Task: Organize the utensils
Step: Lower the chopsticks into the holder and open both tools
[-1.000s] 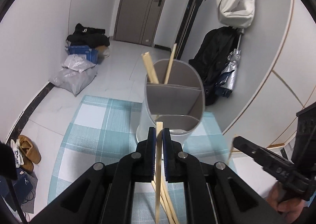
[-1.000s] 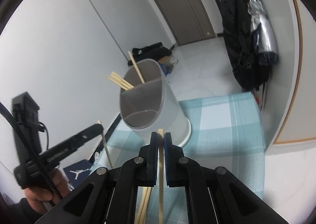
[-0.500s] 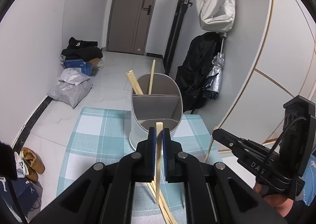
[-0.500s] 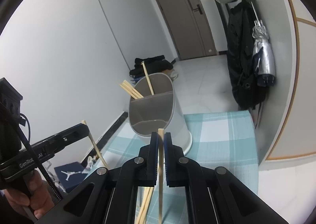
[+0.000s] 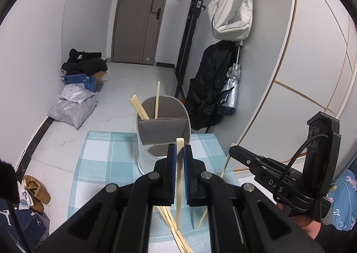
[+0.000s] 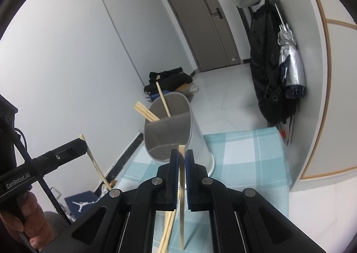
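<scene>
Left wrist view: my left gripper (image 5: pixel 179 157) pinches one chopstick (image 5: pixel 178 186) upright between its fingers, just short of the grey divided holder (image 5: pixel 164 134) on the checked cloth (image 5: pixel 104 163). My right gripper (image 6: pixel 182 159) likewise pinches a chopstick (image 6: pixel 182 197). Three chopsticks (image 5: pixel 145 107) stand in the holder's far compartment; loose chopsticks (image 5: pixel 171 224) lie on the cloth nearer than the holder.

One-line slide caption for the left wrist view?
Left gripper clamps one chopstick before the divided utensil holder; right gripper holds another.
</scene>
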`<state>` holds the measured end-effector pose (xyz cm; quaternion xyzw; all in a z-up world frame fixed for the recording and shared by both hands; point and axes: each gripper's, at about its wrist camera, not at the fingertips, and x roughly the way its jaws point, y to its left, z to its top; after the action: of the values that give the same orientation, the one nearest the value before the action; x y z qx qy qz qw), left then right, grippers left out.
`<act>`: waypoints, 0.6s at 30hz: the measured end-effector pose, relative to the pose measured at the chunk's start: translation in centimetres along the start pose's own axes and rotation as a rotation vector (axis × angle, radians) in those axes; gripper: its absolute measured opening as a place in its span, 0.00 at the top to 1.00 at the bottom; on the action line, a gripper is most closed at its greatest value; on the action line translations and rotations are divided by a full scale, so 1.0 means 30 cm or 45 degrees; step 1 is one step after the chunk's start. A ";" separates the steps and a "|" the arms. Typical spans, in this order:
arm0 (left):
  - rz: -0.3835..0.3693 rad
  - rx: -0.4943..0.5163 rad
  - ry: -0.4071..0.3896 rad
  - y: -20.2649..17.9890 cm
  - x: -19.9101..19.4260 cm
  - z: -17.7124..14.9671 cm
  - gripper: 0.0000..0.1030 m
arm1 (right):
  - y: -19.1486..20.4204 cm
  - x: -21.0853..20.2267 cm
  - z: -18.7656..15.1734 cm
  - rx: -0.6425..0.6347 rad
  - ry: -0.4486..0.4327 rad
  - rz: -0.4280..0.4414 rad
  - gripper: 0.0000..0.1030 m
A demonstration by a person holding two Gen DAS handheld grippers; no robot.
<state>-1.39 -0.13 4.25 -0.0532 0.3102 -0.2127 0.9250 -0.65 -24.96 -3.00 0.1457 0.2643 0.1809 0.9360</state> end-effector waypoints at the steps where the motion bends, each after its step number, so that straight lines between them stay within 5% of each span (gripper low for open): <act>1: -0.003 0.003 -0.006 -0.002 -0.006 0.011 0.97 | 0.003 -0.005 0.007 -0.003 -0.009 0.004 0.95; 10: -0.046 0.011 -0.031 -0.009 -0.029 0.114 0.97 | 0.029 -0.038 0.091 -0.024 -0.068 0.017 0.95; 18: -0.104 0.006 -0.083 -0.006 -0.023 0.253 0.97 | 0.080 -0.069 0.274 -0.069 -0.133 0.063 0.95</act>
<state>2.60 -0.25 10.77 -0.0705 0.2771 -0.2491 0.9253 1.59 -25.12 5.52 0.1359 0.2064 0.2032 0.9474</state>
